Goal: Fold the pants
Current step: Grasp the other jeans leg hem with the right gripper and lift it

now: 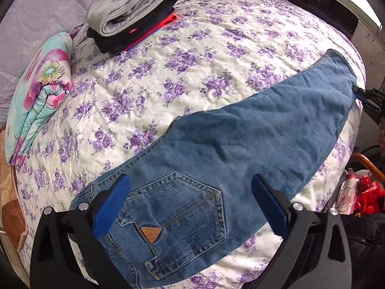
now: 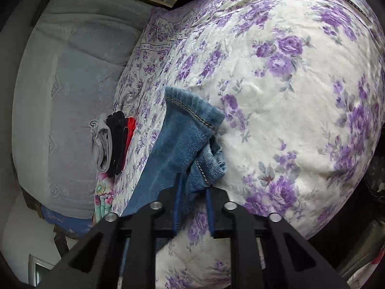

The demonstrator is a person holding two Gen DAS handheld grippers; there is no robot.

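Denim fills the near half of the left wrist view: blue jeans (image 1: pixel 240 149), folded lengthwise with the legs stacked, lie across a bed covered by a white quilt with purple flowers (image 1: pixel 182 55). The waist end, with a stitched back pocket bearing a small brown triangular patch (image 1: pixel 148 233), lies nearest the camera; the legs run to the far right, where the hems reach the bed's edge.

The left claw (image 1: pixel 190 207) hangs over the pocket with its blue pads (image 1: pixel 113 207) spread wide on either side of the fabric, gripping nothing.

The right claw (image 2: pixel 192 187) is closed on the bunched hem end of the jeans (image 2: pixel 190 139); denim sits pinched between its thin blue fingers (image 2: pixel 176 202). In the left wrist view this claw (image 1: pixel 358 91) meets the hem at the right edge of the frame.

At the far left of the bed sits a stack of folded clothes (image 1: pixel 131 12), grey on top, then black, then red. Beside it, nearer, lies a folded teal blanket with pink flowers (image 1: pixel 45 91).
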